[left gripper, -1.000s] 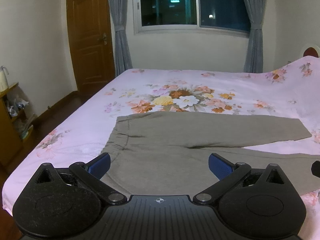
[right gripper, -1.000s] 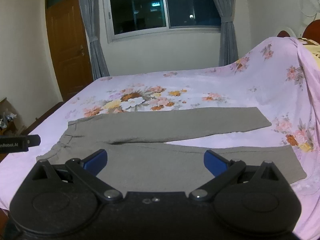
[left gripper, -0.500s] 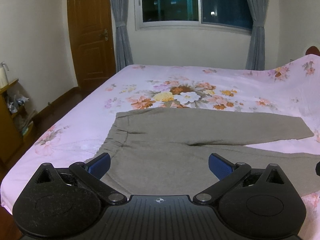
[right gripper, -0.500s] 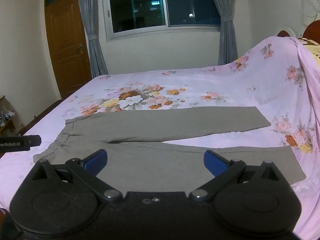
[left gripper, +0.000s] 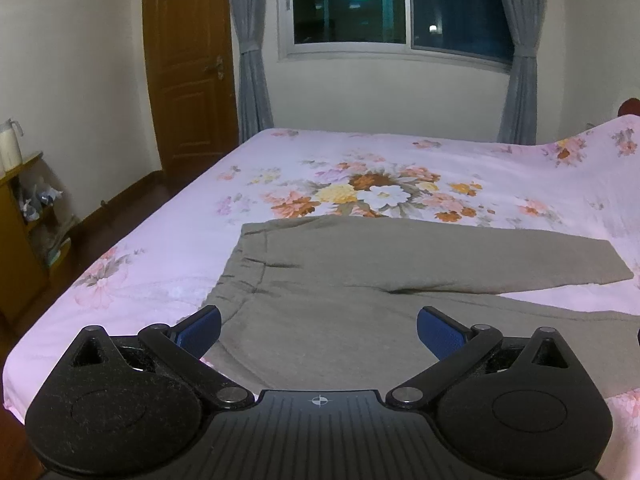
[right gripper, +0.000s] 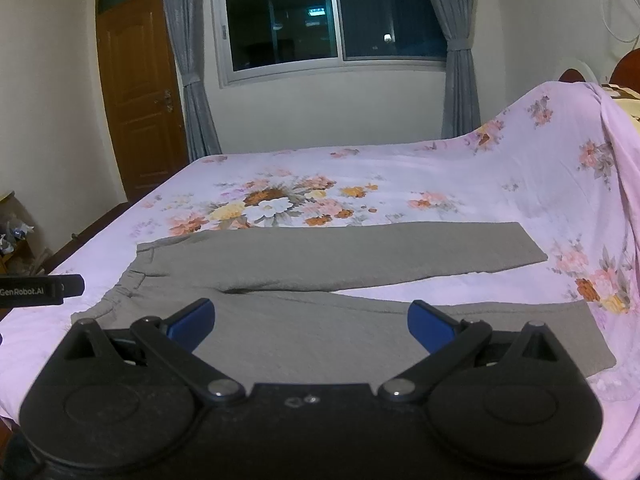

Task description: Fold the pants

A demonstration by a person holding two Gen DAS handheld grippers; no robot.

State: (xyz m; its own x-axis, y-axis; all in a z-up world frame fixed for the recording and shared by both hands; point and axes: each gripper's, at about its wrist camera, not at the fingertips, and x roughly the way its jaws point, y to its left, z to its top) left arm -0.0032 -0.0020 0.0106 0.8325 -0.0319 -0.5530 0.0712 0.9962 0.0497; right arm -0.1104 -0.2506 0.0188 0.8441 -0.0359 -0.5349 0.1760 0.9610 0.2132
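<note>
Grey-brown pants (left gripper: 360, 264) lie flat on the bed, waistband to the left, both legs stretched to the right and slightly apart. They also show in the right wrist view (right gripper: 340, 256). My left gripper (left gripper: 318, 330) is open and empty, hovering above the near side of the pants close to the waistband. My right gripper (right gripper: 310, 326) is open and empty, hovering above the near leg. The left gripper's body shows at the left edge of the right wrist view (right gripper: 36, 290).
The bed has a pink floral sheet (left gripper: 400, 168), rising over a headboard at the right (right gripper: 580, 128). A wooden door (left gripper: 188, 72), a window with grey curtains (left gripper: 400, 4) and a wooden shelf (left gripper: 20, 216) stand around the bed.
Both grippers have moved back and up a little, so the pants sit slightly lower and farther in view. Both stay open and empty.
</note>
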